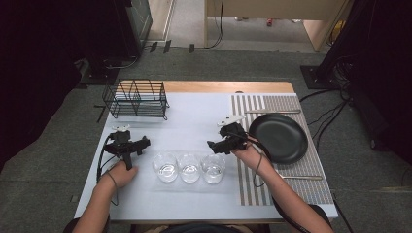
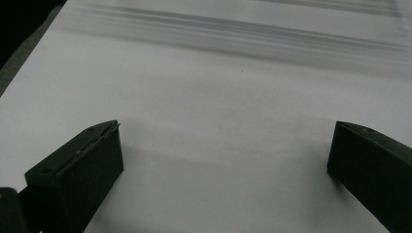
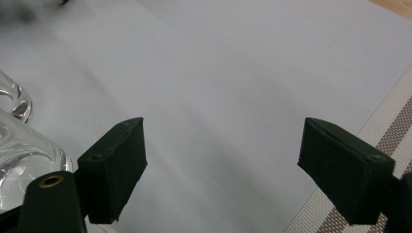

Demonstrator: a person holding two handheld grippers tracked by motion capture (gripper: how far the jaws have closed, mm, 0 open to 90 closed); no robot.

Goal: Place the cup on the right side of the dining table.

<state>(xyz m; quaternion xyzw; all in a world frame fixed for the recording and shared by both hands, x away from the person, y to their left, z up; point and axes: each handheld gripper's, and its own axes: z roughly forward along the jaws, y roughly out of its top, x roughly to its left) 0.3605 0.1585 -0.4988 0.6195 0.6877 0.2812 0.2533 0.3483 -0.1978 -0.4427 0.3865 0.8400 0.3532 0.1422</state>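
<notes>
Both grippers over the white mat, jaws apart, nothing held.

Right gripper [image 1: 217,145] hovers just above and beside the rightmost glass [image 1: 213,168] of three in a row near the front edge; its own view [image 3: 221,165] shows the jaws standing wide with bare mat between them and that glass [image 3: 19,160] at the lower left, outside the left jaw, not touched. Left gripper [image 1: 130,144] sits left of the leftmost glass [image 1: 165,167], jaws wide over bare mat [image 2: 223,150]. Black plate [image 1: 278,137] lies on the striped placemat [image 1: 252,189] at right. Wire rack [image 1: 136,99] stands at the far left corner.
</notes>
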